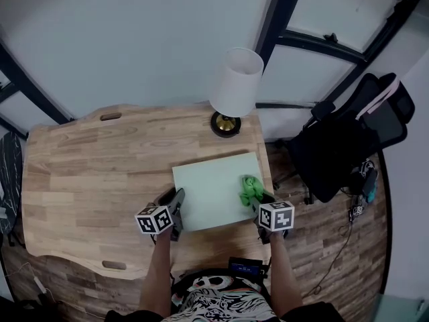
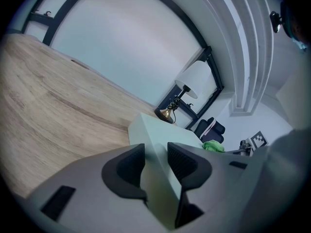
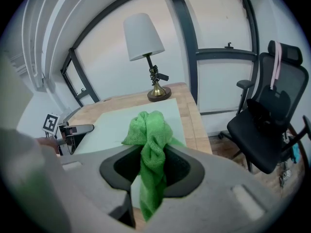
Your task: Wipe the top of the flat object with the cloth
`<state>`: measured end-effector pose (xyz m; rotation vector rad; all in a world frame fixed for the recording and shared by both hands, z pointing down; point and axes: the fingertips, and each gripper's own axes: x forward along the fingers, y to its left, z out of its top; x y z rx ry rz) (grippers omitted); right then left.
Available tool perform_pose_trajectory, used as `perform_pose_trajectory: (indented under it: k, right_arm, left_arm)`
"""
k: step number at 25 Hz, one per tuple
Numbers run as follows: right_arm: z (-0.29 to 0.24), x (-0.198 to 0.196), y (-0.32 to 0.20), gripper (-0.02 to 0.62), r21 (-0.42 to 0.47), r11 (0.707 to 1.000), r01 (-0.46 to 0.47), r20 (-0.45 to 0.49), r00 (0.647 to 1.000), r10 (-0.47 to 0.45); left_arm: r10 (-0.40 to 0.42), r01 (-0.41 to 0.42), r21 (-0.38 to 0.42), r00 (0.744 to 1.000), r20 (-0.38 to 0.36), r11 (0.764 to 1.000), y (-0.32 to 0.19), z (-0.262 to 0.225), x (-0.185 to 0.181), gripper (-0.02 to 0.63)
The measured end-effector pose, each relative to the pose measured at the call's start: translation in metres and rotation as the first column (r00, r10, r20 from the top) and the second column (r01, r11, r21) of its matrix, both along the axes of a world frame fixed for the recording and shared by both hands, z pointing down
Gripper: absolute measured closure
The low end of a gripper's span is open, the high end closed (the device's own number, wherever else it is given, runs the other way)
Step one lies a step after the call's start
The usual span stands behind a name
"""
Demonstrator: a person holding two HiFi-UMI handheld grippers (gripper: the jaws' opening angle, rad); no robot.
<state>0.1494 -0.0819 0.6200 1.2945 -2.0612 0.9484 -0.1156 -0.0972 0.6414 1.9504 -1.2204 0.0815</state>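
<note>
Green cloth [image 3: 148, 132] pinched tight in right claw [image 3: 151, 165], sitting on the pale board [image 1: 211, 180]; left claw [image 2: 156, 163] clamps the board's edge on a wooden bench [image 1: 100, 173].

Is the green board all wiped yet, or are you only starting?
Probably near the start. Done: the right gripper has the green cloth pinched in its jaws, and the left gripper clamps the board by its edge to steady it. In hand: the cloth sits at the board's right side. Left: wiping across the top; how much is already wiped doesn't show.
</note>
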Motion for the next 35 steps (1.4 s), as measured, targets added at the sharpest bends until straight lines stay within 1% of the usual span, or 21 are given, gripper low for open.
perform_pose_trajectory:
  k: [16, 29, 35]
  right_arm:
    - [-0.004, -0.002, -0.033, 0.48, 0.015, 1.0, 0.007, -0.028, 1.0, -0.006]
    - [-0.005, -0.003, -0.049, 0.48, 0.034, 0.999, 0.009, -0.049, 0.999, -0.008]
    - [-0.002, -0.003, -0.051, 0.48, 0.017, 1.0, 0.011, -0.048, 0.999, -0.01]
  left_arm:
    - [0.007, -0.007, -0.002, 1.0, -0.017, 1.0, 0.001, -0.001, 0.001, 0.459]
    - [0.015, -0.015, -0.001, 0.999, -0.029, 1.0, 0.002, -0.003, 0.003, 0.459]
    - [0.018, -0.018, -0.003, 1.0, -0.025, 1.0, 0.002, -0.003, 0.003, 0.459]
